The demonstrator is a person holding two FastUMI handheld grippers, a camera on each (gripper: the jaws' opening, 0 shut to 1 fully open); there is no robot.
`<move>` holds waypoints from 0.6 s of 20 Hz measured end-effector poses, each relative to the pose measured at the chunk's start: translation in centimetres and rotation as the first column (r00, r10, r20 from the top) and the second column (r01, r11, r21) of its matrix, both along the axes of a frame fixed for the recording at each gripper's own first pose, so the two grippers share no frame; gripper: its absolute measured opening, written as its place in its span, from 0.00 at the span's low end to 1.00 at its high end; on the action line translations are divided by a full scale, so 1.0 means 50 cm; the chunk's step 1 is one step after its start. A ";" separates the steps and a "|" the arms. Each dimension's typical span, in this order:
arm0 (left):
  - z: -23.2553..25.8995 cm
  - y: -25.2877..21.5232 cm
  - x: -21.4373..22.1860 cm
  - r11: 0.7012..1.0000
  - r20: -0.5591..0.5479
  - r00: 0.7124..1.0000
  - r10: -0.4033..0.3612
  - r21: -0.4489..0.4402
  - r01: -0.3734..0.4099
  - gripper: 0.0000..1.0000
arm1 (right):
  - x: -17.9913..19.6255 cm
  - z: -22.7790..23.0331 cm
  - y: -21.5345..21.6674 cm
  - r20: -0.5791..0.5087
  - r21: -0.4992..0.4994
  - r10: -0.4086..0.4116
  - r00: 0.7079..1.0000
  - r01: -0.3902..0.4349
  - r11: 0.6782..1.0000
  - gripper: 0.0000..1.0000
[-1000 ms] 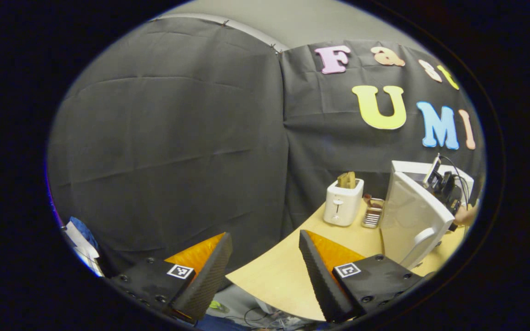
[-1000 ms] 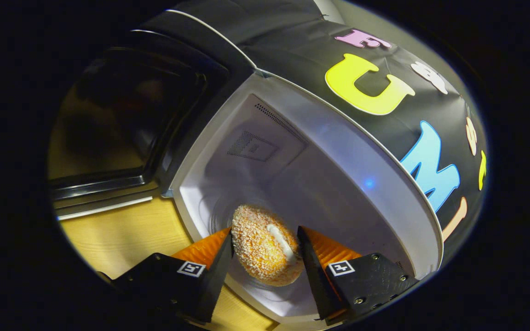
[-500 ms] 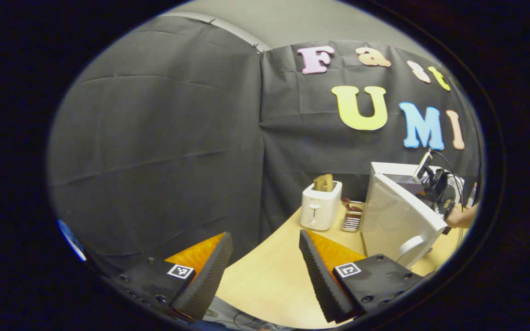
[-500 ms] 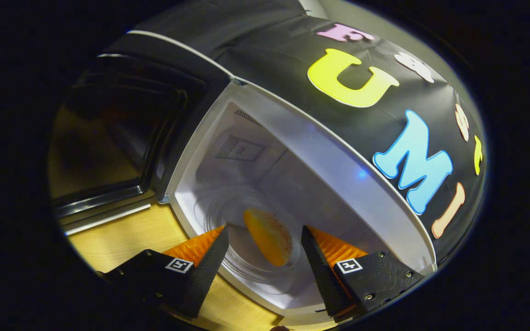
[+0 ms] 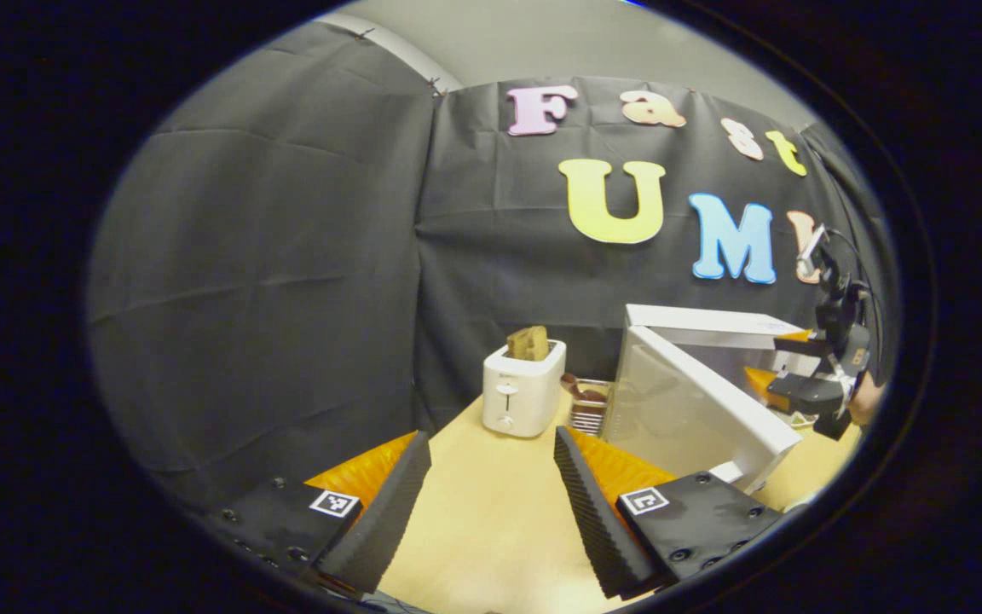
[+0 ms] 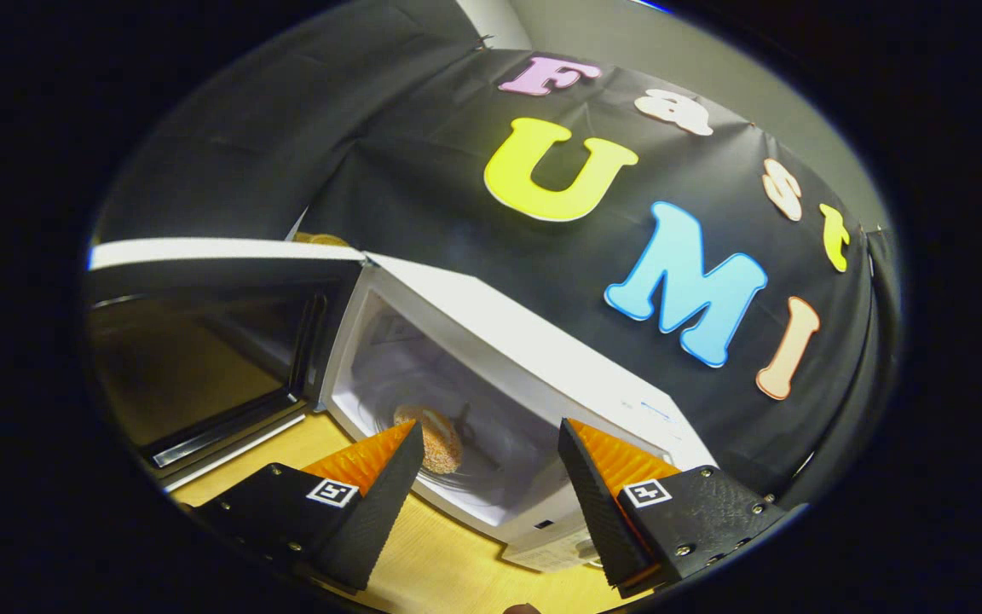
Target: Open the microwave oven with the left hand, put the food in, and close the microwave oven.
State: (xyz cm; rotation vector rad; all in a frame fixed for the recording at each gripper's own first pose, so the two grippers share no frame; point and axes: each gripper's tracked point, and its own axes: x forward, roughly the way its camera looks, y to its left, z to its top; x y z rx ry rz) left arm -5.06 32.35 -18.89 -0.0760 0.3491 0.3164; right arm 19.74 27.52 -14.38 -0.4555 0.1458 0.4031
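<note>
The food (image 6: 429, 438), a crumbed bun, is seen low centre of the right gripper view, resting inside the microwave oven (image 6: 491, 341). The right gripper (image 6: 491, 499) is held wide open and empty, clear of the cavity. The left gripper (image 5: 491, 499), likewise spread and empty, is aimed toward the door (image 5: 696, 414) at lower right, presumably for closing.

The left hand-held gripper (image 5: 491, 477) shows at the bottom middle of the left gripper view, its two fingers spread apart and holding nothing. The right hand-held gripper (image 6: 487, 473) at the bottom of the right gripper view is spread the same way, also empty. At the right edge of the left gripper view this right one appears again, farther off, with a hand (image 5: 864, 401) behind it.
</note>
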 end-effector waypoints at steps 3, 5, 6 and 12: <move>-0.028 -0.032 0.023 1.000 -0.020 0.999 -0.027 0.007 0.027 0.94 | -0.034 0.059 -0.046 0.028 0.063 -0.031 0.999 0.029 0.998 0.97; -0.047 -0.051 0.037 0.999 -0.036 0.999 -0.036 0.008 0.037 0.98 | -0.052 0.093 -0.077 0.044 0.104 -0.059 0.997 0.054 0.993 0.97; -0.052 -0.066 0.044 0.999 -0.035 0.998 -0.050 0.007 0.050 0.95 | -0.063 0.106 -0.089 0.046 0.124 -0.067 0.997 0.060 0.990 0.97; -0.090 -0.148 0.055 0.993 -0.085 0.989 -0.119 -0.003 0.119 0.42 | -0.104 0.141 -0.173 0.056 0.152 -0.083 0.995 0.074 0.986 0.97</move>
